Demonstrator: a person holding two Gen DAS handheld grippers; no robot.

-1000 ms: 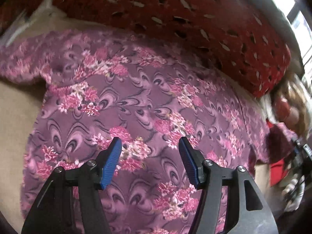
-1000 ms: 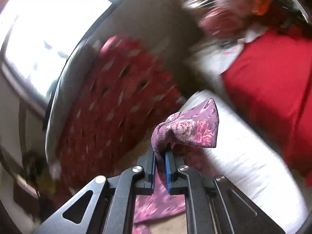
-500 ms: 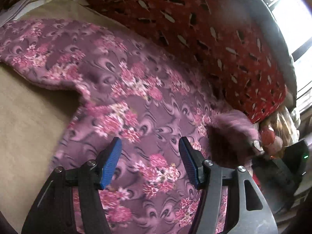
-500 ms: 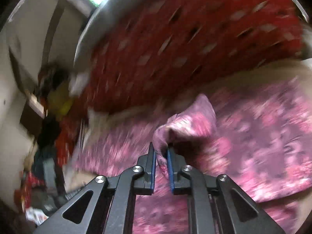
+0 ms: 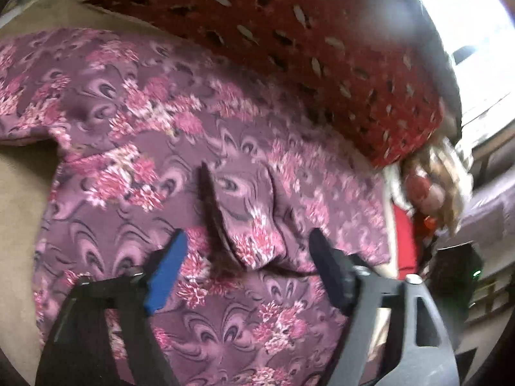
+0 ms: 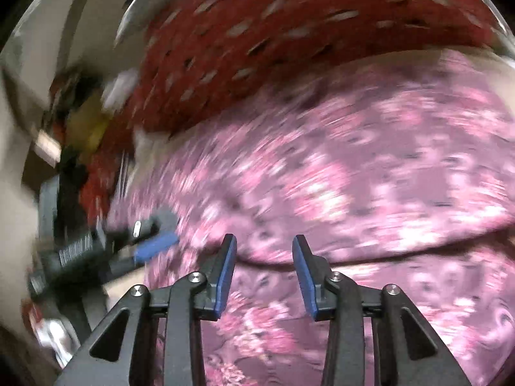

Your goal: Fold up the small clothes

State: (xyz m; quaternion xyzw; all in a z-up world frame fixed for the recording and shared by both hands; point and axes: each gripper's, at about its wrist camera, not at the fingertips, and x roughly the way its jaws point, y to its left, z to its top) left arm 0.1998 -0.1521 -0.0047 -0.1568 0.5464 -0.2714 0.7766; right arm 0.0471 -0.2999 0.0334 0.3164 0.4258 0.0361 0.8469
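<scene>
Purple floral garment (image 5: 135, 119) spread flat across a beige surface (image 5: 19, 212), back edge against a red patterned cushion (image 5: 322, 41). Sleeve reaching out to the far left, beige showing beneath it. Folded-over flap (image 5: 248, 215) lying on the cloth just ahead of the left gripper (image 5: 248, 263), dark edge on its left side, tip toward the jaws. Jaws of the left gripper set wide and opening, nothing pressed between them, flap's tip lying in the gap but apart from both pads. Blue pad (image 5: 165, 273) on the left, dark one on the right. Red fabric (image 5: 406, 244) and blurred clutter past the garment's right edge, bright window above.

In the right wrist view, much blurred: left gripper (image 6: 154, 241) entering from the left, low over the cloth, one blue pad plain. Clutter in yellow and red behind it, too smeared to name. Right gripper (image 6: 264, 276) at centre, jaws parted to a middling gap and opening, no cloth between the pads. Garment (image 6: 370, 177) filling the frame ahead and to the right, a fold line (image 6: 418, 251) crossing just beyond the jaws. Cushion (image 6: 289, 32) along the top
</scene>
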